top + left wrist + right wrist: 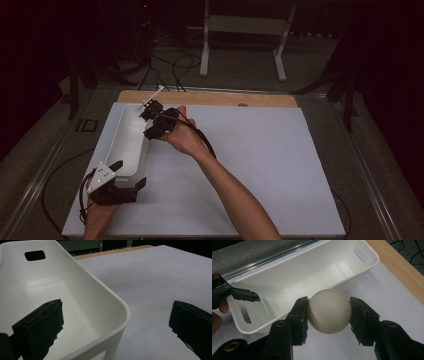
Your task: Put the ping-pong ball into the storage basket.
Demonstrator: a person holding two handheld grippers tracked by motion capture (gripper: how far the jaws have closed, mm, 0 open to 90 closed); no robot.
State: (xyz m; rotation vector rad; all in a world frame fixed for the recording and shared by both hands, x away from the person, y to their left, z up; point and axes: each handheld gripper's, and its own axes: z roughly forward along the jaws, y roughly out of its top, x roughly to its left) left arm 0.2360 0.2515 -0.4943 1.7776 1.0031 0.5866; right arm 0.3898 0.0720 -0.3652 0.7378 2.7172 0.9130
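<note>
A long white bin [131,142] lies on the left of the white mat [260,150], with a handle slot in each end wall. My right gripper [151,123] is shut on a cream ball [329,315], held just outside the bin's [294,277] long wall, near its far end. My left gripper [131,173] is open at the bin's near end. In the left gripper view its jaws straddle the bin's corner [100,307], one inside and one over the mat. The bin's inside looks bare.
The mat's middle and right are bare. A wooden table edge [210,98] runs along the far side. Beyond it, cables [175,65] and a white stand's legs [204,60] are on the floor. A small black object [86,125] lies left of the mat.
</note>
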